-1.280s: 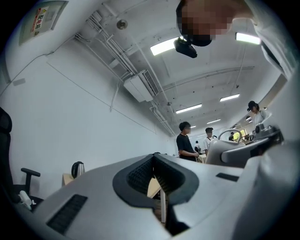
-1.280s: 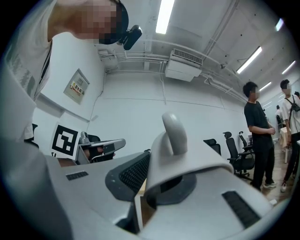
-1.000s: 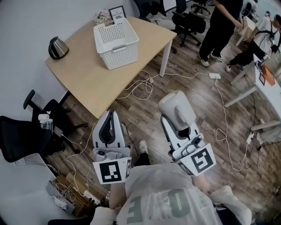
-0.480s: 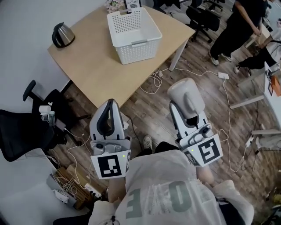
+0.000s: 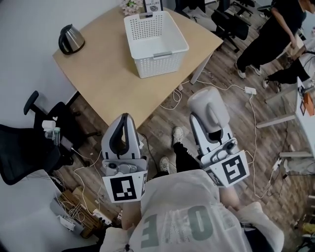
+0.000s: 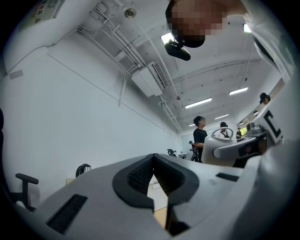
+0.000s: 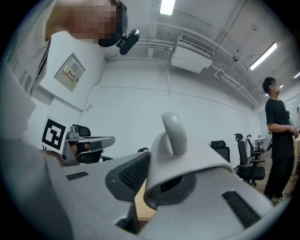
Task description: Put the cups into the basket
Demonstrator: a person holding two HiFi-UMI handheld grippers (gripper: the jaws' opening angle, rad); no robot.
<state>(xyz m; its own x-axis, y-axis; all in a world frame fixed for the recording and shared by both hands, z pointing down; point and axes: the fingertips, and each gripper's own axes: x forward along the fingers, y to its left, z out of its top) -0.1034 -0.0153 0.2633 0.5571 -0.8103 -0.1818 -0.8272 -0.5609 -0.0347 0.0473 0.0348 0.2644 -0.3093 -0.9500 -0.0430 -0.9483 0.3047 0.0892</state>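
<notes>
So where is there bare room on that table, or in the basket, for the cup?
The basket looks empty inside. The table is bare between the kettle and the basket, and across its whole near corner. It is crowded only along the far edge behind the basket, where flowers and a framed sign stand.

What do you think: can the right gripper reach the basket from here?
Probably not yet: the right gripper, holding a cup, hangs over the floor short of the table where the basket stands; nothing blocks its way.
</notes>
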